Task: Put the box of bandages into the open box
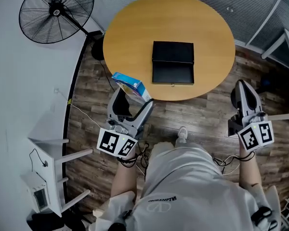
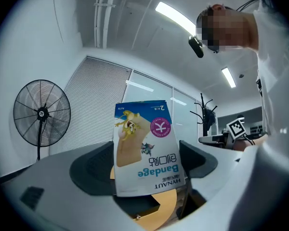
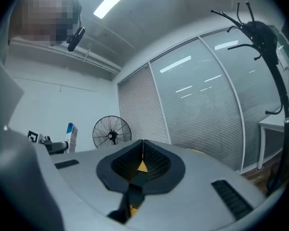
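A blue and white box of bandages (image 1: 131, 86) is held in my left gripper (image 1: 133, 98), which is shut on it just off the near left edge of the round wooden table (image 1: 125, 32). In the left gripper view the bandage box (image 2: 145, 148) stands upright between the jaws, print upside down. The open black box (image 1: 172, 63) lies in the middle of the table, its lid folded back. My right gripper (image 1: 244, 96) hangs shut and empty over the floor to the right of the table; in its own view the right gripper (image 3: 142, 154) has its jaws touching.
A black standing fan (image 1: 57, 11) is at the far left beside the table. A white shelf unit (image 1: 48, 167) stands at the lower left. A white table leg and frame (image 1: 284, 42) sit at the right. Wood flooring (image 1: 202, 114) lies between me and the table.
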Demonstrator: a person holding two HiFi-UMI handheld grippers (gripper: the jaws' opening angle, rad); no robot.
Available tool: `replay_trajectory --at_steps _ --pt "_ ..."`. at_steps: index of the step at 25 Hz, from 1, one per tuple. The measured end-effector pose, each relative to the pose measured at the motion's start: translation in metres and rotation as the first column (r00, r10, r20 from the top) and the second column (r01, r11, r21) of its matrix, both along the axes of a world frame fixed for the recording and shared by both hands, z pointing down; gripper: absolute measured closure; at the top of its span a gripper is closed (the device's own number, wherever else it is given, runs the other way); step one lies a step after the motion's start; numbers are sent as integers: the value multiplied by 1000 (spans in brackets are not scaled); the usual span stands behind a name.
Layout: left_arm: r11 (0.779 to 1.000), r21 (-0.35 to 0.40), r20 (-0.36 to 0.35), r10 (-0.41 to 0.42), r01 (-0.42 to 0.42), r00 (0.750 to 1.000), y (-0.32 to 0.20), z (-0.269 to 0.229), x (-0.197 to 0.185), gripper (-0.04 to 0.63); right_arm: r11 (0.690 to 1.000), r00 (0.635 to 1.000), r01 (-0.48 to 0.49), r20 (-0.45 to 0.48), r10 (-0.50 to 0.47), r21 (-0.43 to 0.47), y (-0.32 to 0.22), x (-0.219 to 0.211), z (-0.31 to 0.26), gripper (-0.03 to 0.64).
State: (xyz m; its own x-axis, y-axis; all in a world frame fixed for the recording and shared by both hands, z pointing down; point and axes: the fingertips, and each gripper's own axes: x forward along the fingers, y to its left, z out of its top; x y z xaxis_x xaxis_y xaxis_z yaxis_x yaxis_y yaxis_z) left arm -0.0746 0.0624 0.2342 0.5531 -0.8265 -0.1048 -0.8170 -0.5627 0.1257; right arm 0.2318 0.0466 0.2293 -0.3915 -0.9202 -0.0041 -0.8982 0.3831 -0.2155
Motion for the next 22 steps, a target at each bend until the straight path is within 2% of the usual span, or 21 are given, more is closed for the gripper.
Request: replay_trajectory --at_steps 11,17,22 --pt "999 -37 13 6 -6 1000 -38 21 13 166 995 997 79 -12 -80 -57 -47 -22 29 600" --pt "996 -69 33 55 -53 998 -71 36 2 166 995 996 76 -38 -78 -73 -71 -44 33 600" --pt "987 -101 72 136 -128 988 -106 57 2 166 995 997 47 -52 -52 -88 -101 -61 38 600"
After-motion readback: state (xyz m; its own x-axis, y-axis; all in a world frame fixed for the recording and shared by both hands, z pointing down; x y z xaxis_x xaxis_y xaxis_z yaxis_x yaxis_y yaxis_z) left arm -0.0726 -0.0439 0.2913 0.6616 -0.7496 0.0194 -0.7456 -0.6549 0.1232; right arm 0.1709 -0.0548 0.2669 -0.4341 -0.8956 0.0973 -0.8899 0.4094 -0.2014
